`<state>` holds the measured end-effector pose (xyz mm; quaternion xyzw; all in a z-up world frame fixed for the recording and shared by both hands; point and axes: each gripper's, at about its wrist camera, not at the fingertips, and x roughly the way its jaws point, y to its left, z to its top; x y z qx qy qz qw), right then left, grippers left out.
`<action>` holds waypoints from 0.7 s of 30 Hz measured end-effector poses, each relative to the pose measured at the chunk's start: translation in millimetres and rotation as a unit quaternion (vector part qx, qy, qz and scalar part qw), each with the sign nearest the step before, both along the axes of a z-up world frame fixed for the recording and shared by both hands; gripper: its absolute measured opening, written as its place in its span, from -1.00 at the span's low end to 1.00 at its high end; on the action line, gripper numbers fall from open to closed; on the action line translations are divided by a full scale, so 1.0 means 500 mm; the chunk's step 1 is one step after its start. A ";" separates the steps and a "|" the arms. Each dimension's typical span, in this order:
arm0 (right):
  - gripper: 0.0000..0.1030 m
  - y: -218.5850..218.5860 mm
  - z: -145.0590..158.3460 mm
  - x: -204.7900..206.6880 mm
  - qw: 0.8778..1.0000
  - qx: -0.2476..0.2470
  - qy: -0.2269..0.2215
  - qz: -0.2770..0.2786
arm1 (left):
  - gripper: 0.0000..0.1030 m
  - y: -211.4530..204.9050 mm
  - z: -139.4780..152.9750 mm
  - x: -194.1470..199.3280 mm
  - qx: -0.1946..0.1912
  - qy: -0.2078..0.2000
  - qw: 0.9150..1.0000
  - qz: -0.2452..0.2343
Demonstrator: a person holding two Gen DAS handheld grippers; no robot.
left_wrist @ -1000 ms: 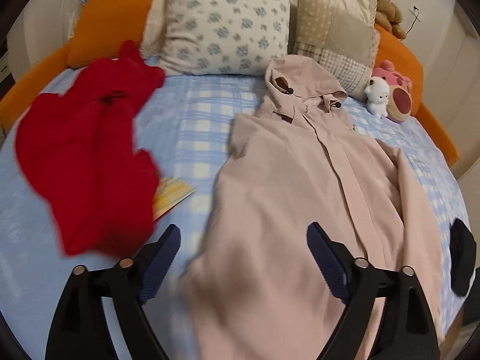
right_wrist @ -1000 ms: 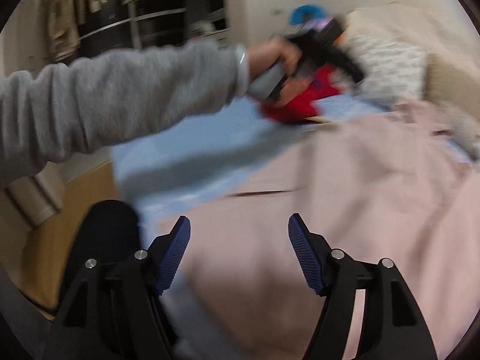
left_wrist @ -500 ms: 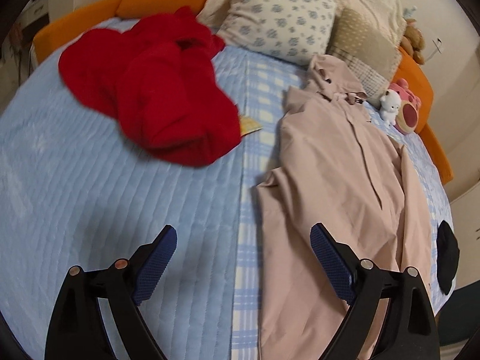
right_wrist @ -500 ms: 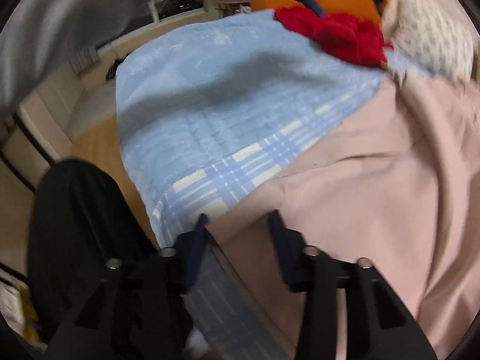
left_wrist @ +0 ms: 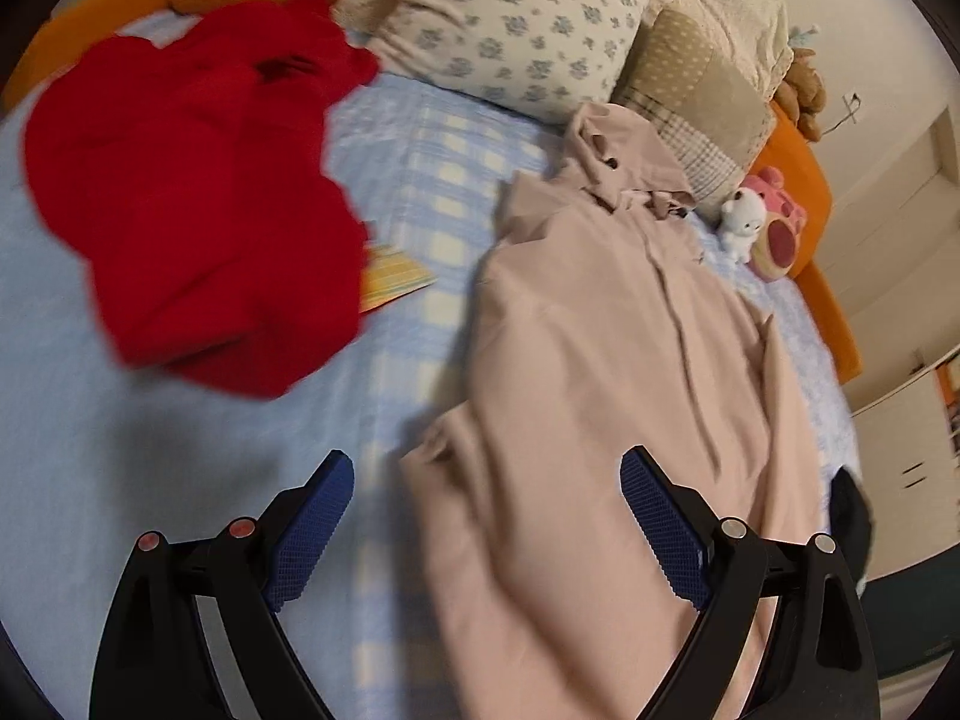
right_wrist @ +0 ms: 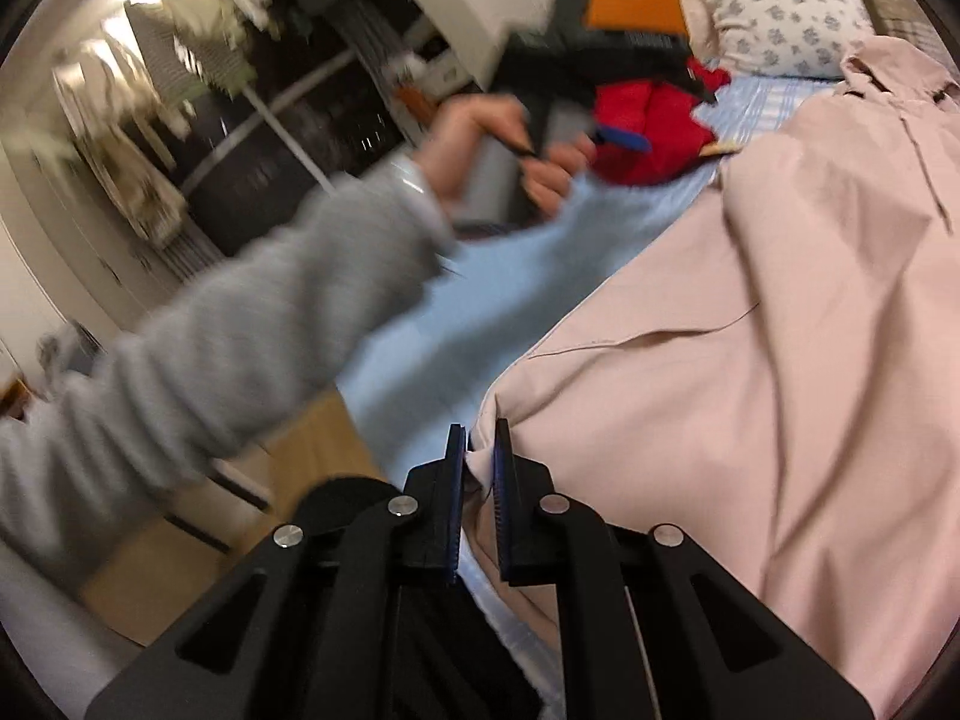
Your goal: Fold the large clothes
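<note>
A large pale pink hooded coat (left_wrist: 612,360) lies lengthwise on the blue checked bed (left_wrist: 120,480), hood toward the pillows. It also shows in the right wrist view (right_wrist: 780,330). My left gripper (left_wrist: 486,516) is open and empty, held above the coat's near left edge. It also shows in the right wrist view (right_wrist: 600,78), held in a hand above the bed. My right gripper (right_wrist: 478,462) is shut on the coat's lower corner at the bed's near edge.
A red garment (left_wrist: 198,180) lies crumpled on the left of the bed, over a yellow booklet (left_wrist: 390,282). Pillows (left_wrist: 510,18) and plush toys (left_wrist: 762,222) line the orange headboard (left_wrist: 810,180). A wardrobe with hanging clothes (right_wrist: 180,90) and wooden floor (right_wrist: 240,510) lie left of the bed.
My right gripper has closed on the coat's corner. My left gripper has swung back toward the coat and stays open.
</note>
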<state>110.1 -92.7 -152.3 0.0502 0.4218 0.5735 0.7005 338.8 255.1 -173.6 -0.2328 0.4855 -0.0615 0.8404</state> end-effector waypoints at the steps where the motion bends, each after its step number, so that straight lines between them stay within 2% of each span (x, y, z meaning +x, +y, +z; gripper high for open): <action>1: -0.87 -0.022 0.017 0.011 1.000 0.019 0.008 -0.003 | 0.78 -0.012 -0.007 0.024 -0.012 0.004 1.000 -0.002; 2: -0.90 -0.037 0.029 0.019 0.999 0.030 0.013 -0.006 | 0.78 -0.022 -0.013 0.043 -0.009 0.011 1.000 -0.002; 5: -0.96 -0.089 0.061 0.042 0.998 0.053 0.005 -0.019 | 0.78 -0.061 -0.042 0.094 0.045 0.047 0.998 -0.008; 6: -0.99 -0.103 0.065 0.051 0.998 0.055 -0.001 -0.026 | 0.78 -0.076 -0.055 0.108 0.071 0.065 0.995 -0.012; 9: -0.99 -0.119 0.049 0.078 0.997 0.061 0.010 -0.036 | 0.78 -0.091 -0.082 0.120 0.115 0.099 0.988 -0.015; 12: -0.98 -0.116 0.023 0.087 0.998 0.058 0.020 -0.032 | 0.78 -0.083 -0.090 0.108 0.120 0.102 0.987 -0.013; 14: -0.89 -0.093 0.014 0.073 0.999 0.031 -0.005 -0.015 | 0.78 -0.077 -0.099 0.104 0.122 0.114 0.986 -0.013; 15: -0.80 -0.072 0.012 0.056 0.999 0.006 -0.038 -0.002 | 0.78 -0.074 -0.100 0.100 0.124 0.121 0.985 -0.013; 16: -0.35 -0.051 0.007 0.034 0.997 -0.015 -0.067 0.019 | 0.78 -0.070 -0.097 0.094 0.126 0.123 0.984 -0.012; 17: 0.35 -0.038 -0.002 0.025 0.996 -0.026 -0.084 0.031 | 0.78 -0.068 -0.093 0.090 0.126 0.123 0.984 -0.009; 18: 0.49 -0.016 -0.012 0.005 0.993 -0.036 -0.108 0.044 | 0.78 -0.065 -0.088 0.086 0.125 0.122 0.985 -0.006; 21: 0.40 0.042 -0.047 -0.047 0.983 -0.065 -0.151 0.088 | 0.78 -0.061 -0.067 0.069 0.119 0.110 0.987 -0.001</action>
